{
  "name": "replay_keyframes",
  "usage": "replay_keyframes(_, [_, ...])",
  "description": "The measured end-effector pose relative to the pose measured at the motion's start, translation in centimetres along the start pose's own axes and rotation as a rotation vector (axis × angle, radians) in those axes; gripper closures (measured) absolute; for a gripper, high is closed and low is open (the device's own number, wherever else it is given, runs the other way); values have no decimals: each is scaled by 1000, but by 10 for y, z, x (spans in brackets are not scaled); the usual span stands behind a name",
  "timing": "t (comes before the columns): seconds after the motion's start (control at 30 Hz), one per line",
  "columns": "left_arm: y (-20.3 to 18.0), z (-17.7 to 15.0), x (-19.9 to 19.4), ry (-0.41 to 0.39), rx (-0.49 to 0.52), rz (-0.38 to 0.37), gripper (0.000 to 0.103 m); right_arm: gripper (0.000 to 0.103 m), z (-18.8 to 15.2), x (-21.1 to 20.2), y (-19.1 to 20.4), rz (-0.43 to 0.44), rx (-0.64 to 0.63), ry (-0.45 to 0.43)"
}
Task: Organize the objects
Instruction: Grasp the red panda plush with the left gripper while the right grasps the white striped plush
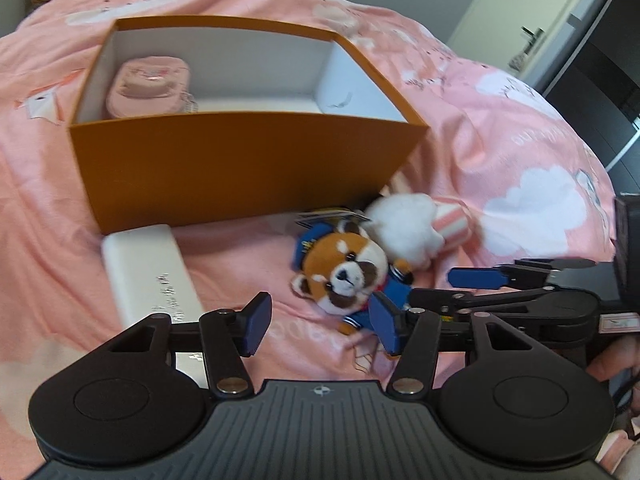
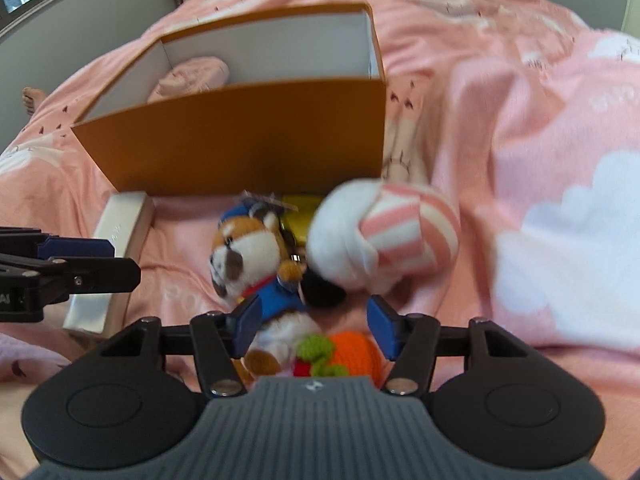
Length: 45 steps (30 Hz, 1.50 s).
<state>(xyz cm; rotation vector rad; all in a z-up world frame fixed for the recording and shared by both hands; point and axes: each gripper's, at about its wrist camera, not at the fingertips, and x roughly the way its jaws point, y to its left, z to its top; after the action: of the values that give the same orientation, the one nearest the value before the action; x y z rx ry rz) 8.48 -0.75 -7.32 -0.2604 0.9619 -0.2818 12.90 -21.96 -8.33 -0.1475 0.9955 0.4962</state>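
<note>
pick-up step of the organizing task: the left gripper (image 1: pixel 320 326) stands with jaws parted, clear of the red panda plush (image 1: pixel 346 276), while the right gripper (image 2: pixel 314 326) straddles that plush's lower body with parted jaws; whether its pads press the fabric cannot be told. the plush lies on the pink bedspread (image 1: pixel 520 128) just before the orange box (image 1: pixel 240 168), touching a white striped plush (image 2: pixel 384 236); next, one gripper likely must close on the panda alone and lift it over the box wall.
</note>
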Motion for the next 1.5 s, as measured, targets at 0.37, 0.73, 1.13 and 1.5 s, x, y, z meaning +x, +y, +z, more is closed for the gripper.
replay_keyframes(0.37, [-7, 1, 15, 53, 21, -7, 40, 60, 8, 12, 2, 86, -56, 25])
replay_keyframes(0.73, [1, 5, 14, 52, -45, -18, 39, 73, 16, 36, 0, 264, 20, 128])
replay_keyframes(1.13, [-14, 22, 37, 140, -92, -113, 30, 72, 30, -21, -5, 63, -194, -14])
replay_keyframes(1.5, [-21, 29, 78, 233, -211, -58, 25, 66, 39, -27, -8, -51, -446, -45])
